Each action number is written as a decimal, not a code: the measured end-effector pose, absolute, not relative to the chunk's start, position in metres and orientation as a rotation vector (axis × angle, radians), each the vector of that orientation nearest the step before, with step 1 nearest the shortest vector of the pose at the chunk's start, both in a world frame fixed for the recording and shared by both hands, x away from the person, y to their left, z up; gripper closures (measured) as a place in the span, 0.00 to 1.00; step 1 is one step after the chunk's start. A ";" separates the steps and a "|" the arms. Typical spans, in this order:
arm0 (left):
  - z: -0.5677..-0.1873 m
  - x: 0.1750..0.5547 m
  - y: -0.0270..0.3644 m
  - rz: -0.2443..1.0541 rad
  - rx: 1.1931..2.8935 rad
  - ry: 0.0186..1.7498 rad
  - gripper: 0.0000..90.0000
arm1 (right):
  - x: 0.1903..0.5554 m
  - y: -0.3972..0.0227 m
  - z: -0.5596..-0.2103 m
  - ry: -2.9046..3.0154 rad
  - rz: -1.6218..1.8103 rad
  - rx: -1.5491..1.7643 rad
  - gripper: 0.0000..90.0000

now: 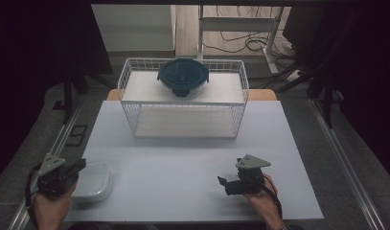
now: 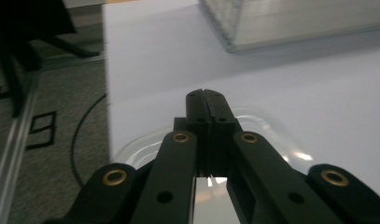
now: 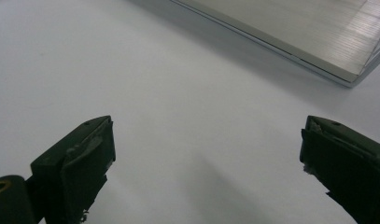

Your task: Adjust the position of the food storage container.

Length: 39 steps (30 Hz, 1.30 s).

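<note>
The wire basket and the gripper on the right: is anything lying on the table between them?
No. In the high view, bare white table lies between the wire basket and the right gripper.

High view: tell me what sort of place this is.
Probably a lab or test room: a white table between metal rails, loose cables on the floor behind, and a wire basket holding a lidded bowl.

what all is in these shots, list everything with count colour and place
table: one, white, centre
wire basket: one, white, far middle of the table
round container: one, clear with dark blue lid, on top of the wire basket
rectangular container: one, clear, near left corner of the table
left gripper: one, black, jaws shut, over the rectangular container
right gripper: one, black, jaws open, near right of the table
hands: two, at the near edge
</note>
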<state>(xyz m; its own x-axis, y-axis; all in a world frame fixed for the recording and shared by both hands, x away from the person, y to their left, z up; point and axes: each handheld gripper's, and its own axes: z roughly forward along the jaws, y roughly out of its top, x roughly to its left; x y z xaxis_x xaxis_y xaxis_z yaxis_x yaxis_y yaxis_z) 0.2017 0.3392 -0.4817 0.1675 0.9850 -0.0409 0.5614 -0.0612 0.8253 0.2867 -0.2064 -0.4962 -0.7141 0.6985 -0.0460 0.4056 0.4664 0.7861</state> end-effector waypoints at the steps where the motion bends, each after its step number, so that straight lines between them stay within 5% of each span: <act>1: -0.483 0.199 0.344 0.745 1.701 1.504 1.00 | 0.286 -0.206 -0.496 2.360 1.118 0.927 0.03; 9: -0.491 0.180 0.376 0.795 1.629 1.639 1.00 | 0.287 -0.205 -0.497 2.370 1.109 0.934 0.03; 18: -0.506 0.179 0.374 0.697 1.701 1.714 1.00 | 0.285 -0.202 -0.497 2.382 1.101 0.928 0.03; 39: -0.505 0.193 0.306 0.619 1.832 1.570 1.00 | 0.287 -0.199 -0.498 2.412 1.106 0.949 0.05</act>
<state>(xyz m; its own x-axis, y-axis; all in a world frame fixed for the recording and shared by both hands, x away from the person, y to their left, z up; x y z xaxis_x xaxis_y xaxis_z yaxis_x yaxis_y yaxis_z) 0.1934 0.3058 -0.5045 0.1756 0.9830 -0.0540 0.6821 -0.0820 0.7266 0.2869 -0.1995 -0.4982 -0.7272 0.6862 -0.0149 0.4365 0.4792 0.7614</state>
